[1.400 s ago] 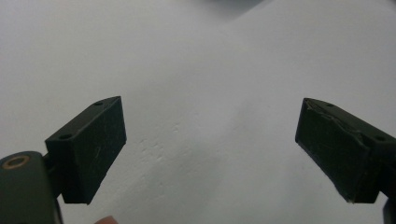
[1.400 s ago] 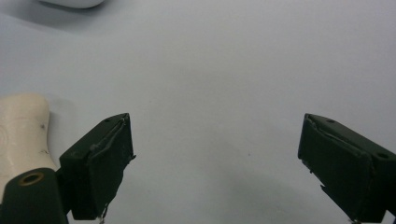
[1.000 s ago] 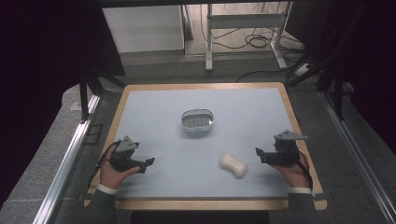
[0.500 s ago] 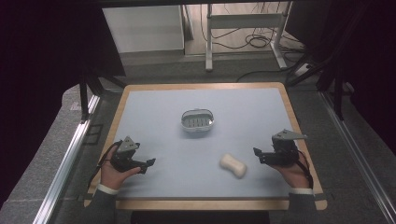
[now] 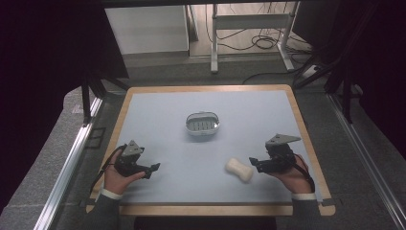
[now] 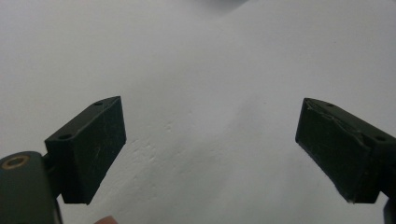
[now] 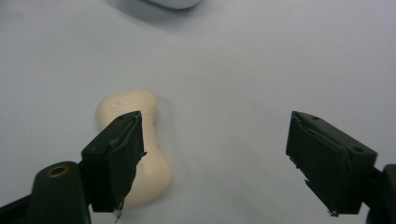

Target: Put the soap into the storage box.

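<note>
A cream, waisted bar of soap point(image 5: 239, 169) lies on the pale blue mat near the front right. My right gripper point(image 5: 253, 162) sits just to its right, open, jaws pointing left at it. In the right gripper view the soap point(image 7: 140, 154) lies partly behind the left jaw, apart from the gap point(image 7: 215, 158) between the jaws. A small oval soap dish point(image 5: 202, 123) with a slotted insert stands at the table's middle. My left gripper point(image 5: 153, 168) rests at the front left, open, with bare mat between its jaws point(image 6: 210, 149).
The mat sits on a wooden-rimmed table point(image 5: 306, 139). Beyond the far edge stand a white cabinet point(image 5: 146, 28) and a metal table frame point(image 5: 249, 33) with cables on the floor. The dish's edge point(image 7: 173, 3) shows at the top of the right gripper view.
My right gripper has slid left, closer to the soap. The left gripper has barely shifted.
</note>
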A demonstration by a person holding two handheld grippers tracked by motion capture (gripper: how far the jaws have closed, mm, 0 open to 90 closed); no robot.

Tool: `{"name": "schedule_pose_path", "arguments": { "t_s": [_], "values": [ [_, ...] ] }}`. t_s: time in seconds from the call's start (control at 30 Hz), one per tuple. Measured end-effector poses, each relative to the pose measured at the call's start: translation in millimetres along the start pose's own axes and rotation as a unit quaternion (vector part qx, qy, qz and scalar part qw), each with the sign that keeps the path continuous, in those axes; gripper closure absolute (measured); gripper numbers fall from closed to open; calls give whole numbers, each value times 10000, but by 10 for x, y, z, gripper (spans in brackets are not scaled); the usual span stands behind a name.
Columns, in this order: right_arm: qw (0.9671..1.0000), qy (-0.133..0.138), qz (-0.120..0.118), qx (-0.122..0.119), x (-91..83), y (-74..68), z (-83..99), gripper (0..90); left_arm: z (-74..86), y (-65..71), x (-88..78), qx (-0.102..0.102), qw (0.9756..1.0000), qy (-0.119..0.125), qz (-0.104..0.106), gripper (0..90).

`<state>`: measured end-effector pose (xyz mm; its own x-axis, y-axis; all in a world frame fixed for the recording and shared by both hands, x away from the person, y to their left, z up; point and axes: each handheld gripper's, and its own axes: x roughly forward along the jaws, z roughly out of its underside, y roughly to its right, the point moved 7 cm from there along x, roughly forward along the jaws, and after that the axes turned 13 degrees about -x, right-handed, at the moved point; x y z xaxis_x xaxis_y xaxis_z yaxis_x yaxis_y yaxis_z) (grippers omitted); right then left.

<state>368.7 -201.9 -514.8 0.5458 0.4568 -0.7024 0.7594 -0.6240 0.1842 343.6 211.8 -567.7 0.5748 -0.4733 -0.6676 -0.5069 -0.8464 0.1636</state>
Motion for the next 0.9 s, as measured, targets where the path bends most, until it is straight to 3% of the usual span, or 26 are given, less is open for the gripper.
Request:
{"name": "schedule_pose_path", "arguments": {
  "t_s": [0.03, 0.17, 0.6, 0.73, 0.9],
  "values": [
    [9999, -74, -20, -140, 23, -47, -10, 206, -2, 3, -8, -17, 10000, 14, 6, 90],
    [9995, -141, -57, -260, 40, -102, -28, 212, -8, 11, -27, -22, 10000, 47, 15, 90],
    [9978, -392, -358, -395, 170, -257, -109, 230, -6, 16, -7, -43, 10000, 17, 41, 91],
    [9964, -553, -402, -510, 217, -312, -158, 231, -1, 18, -6, -23, 10000, -6, 44, 91],
    [9912, -955, -575, -718, 319, -450, -191, 241, -1, 19, -8, -25, 10000, 1, 53, 90]
  ]
}}
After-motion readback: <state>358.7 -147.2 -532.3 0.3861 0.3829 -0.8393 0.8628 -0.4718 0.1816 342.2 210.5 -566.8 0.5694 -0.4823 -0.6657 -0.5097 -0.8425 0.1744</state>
